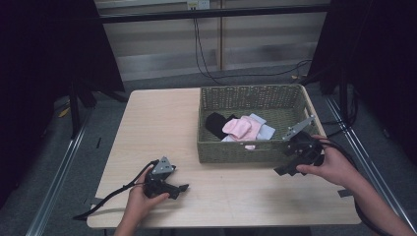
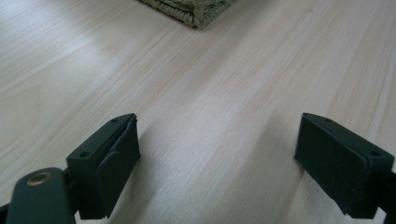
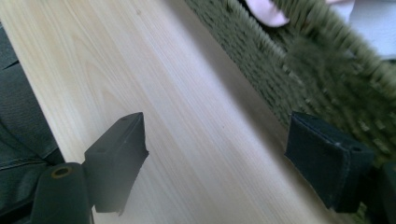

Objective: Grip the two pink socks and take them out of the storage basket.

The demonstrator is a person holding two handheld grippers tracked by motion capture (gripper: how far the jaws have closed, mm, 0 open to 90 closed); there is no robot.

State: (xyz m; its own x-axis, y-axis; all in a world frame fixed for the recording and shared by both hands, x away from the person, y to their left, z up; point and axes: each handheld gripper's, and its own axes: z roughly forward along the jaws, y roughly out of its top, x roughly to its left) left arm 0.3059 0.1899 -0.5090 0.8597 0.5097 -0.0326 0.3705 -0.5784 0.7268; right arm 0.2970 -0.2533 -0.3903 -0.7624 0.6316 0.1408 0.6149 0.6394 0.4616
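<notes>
A green woven basket point(image 1: 231, 150) stands on the right half of the wooden table point(image 1: 157, 128). Inside it lie a black cloth point(image 1: 215, 123), a pink cloth point(image 1: 238, 128) and a pale blue-white cloth point(image 1: 263, 130). My left gripper point(image 1: 180, 191) rests low over the table's front left, held by a hand, jaws open over bare wood point(image 2: 217, 158). My right gripper point(image 1: 287, 169) hangs in a hand by the basket's front right corner. Its jaws point(image 3: 215, 163) stand open with nothing between them, the basket wall point(image 3: 299, 79) just beside one jaw and the pink cloth point(image 3: 266, 10) beyond.
Bare tabletop stretches left of the basket and along the front edge. Cables trail from both grippers off the table's front. Dark stands and curtains flank the table, and a metal rail point(image 1: 59, 177) runs along the floor at the left.
</notes>
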